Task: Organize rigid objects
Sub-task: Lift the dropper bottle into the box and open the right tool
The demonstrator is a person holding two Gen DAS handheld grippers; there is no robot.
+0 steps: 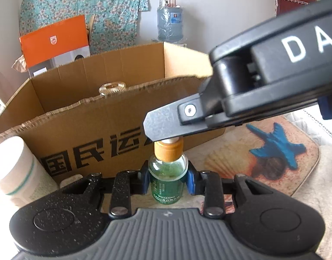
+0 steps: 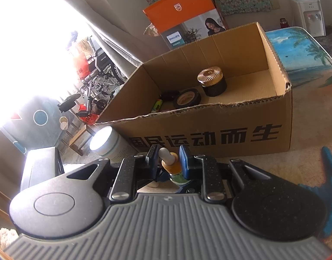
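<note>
Dropper bottle (image 1: 167,173) before cardboard box (image 1: 105,130); white jar (image 1: 14,169) left of bottle; two jars (image 2: 211,84) inside box.

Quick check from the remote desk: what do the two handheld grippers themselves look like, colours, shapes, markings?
Both match: a grey ribbed body with two round black speckled housings, black link arms with silver pivot pins, and blue pads on the fingers. The left gripper shows this; so does the right gripper. Seen from the side, the right one has a bare metal fingertip plate and white lettering starting "DA".

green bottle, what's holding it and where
Left tool grips the green bottle by its glass body; right tool pinches its white dropper top.
</note>
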